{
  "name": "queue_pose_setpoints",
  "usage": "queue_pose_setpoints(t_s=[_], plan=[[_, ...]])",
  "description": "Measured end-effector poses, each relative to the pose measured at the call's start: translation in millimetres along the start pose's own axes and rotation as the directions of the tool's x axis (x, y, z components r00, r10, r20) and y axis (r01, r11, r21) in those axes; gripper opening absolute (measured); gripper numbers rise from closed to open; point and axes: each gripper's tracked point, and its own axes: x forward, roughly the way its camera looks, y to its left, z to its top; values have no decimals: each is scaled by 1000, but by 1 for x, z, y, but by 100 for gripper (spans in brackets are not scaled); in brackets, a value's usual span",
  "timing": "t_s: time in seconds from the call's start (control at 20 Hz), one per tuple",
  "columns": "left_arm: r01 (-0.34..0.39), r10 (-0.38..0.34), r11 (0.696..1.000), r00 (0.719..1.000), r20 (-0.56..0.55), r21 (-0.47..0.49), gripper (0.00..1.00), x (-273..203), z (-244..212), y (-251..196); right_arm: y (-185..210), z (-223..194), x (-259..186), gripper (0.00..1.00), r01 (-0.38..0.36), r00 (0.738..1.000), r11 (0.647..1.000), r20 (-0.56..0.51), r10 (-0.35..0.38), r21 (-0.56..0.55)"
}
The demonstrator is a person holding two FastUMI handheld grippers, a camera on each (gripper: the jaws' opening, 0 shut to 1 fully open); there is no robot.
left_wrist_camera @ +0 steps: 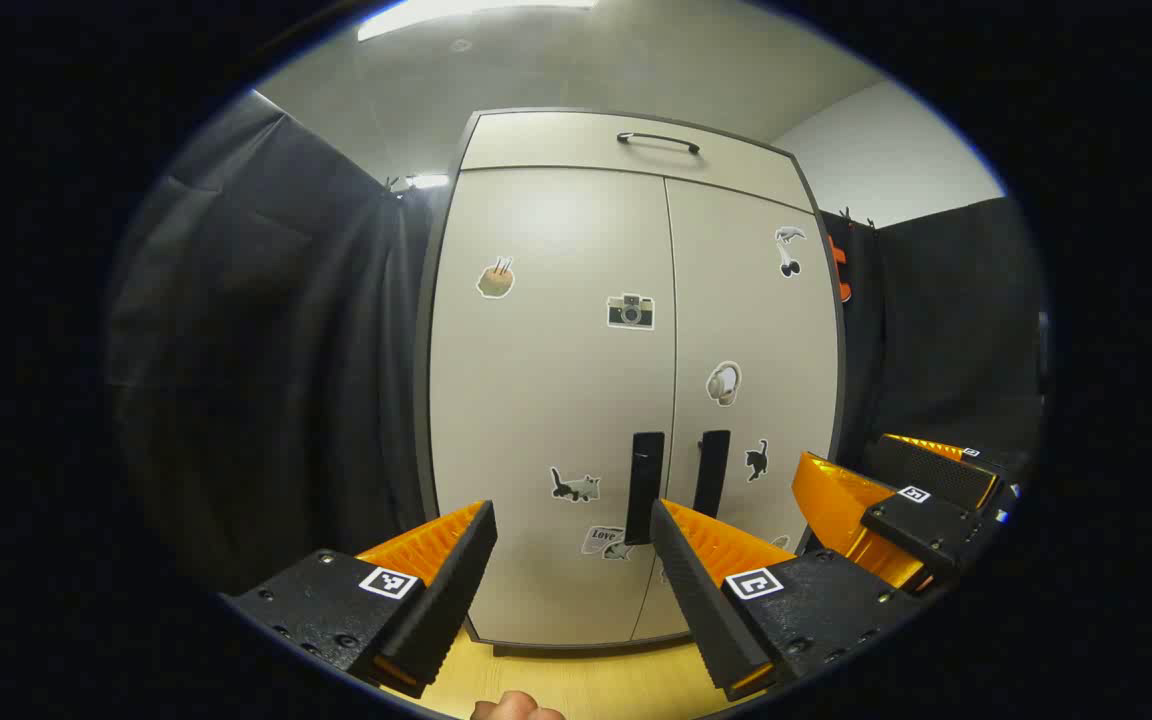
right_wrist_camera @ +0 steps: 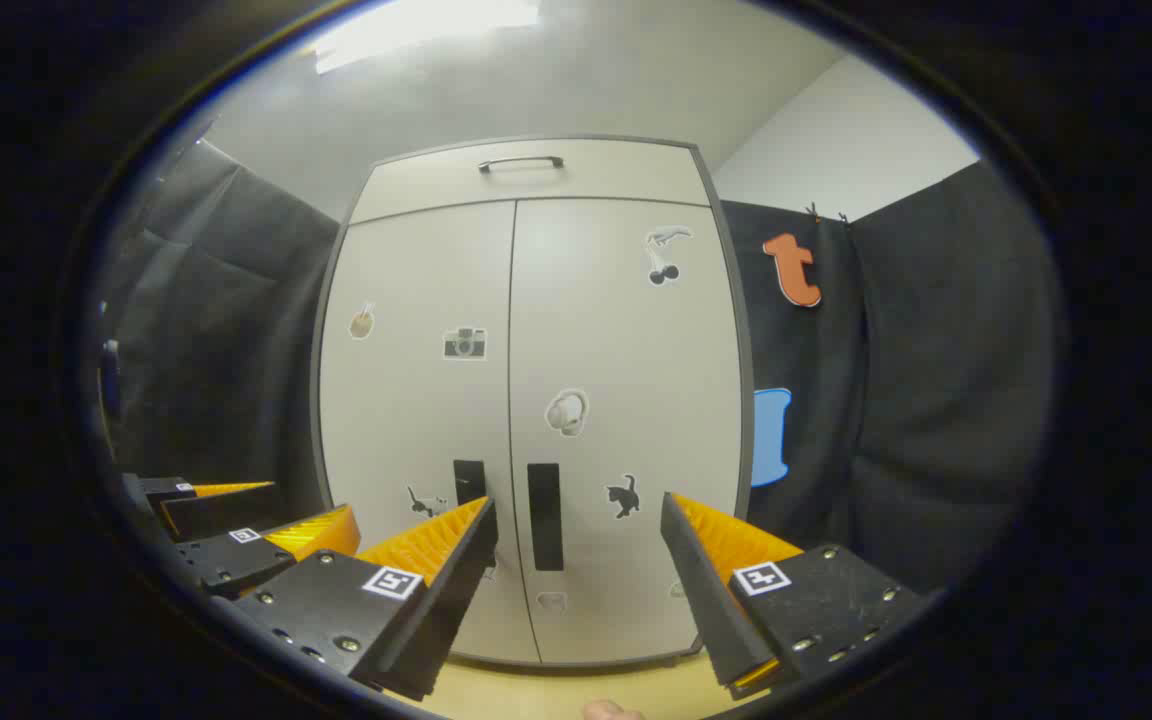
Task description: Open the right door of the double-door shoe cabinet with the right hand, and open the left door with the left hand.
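Shoe cabinet (left_wrist_camera: pixel 636 400) shut, beyond both open tongs

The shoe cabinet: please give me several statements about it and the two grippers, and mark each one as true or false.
1. Both doors of the shoe cabinet are shut. True.
2. The right gripper is clamped on the right door's handle. False: its jaws stand open, apart from the handle.
3. The left gripper is open and holds nothing. True.
4. The camera sticker is on the right door. False: it sits on the left door.
5. A drawer with a bar handle sits above the doors. True.
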Motion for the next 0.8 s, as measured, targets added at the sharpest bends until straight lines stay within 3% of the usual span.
queue_pose_setpoints(t_s=[0.5,0.8], plan=[[-7,7,1000,1000,-3,-4,99,5,-2,9,17,-7,11,96,-21,1000,1000,-15,21,-5],[-9,9,1000,1000,-3,-14,96,7,-2,13,18,-15,23,97,-23,999,1000,-34,22,-9]])
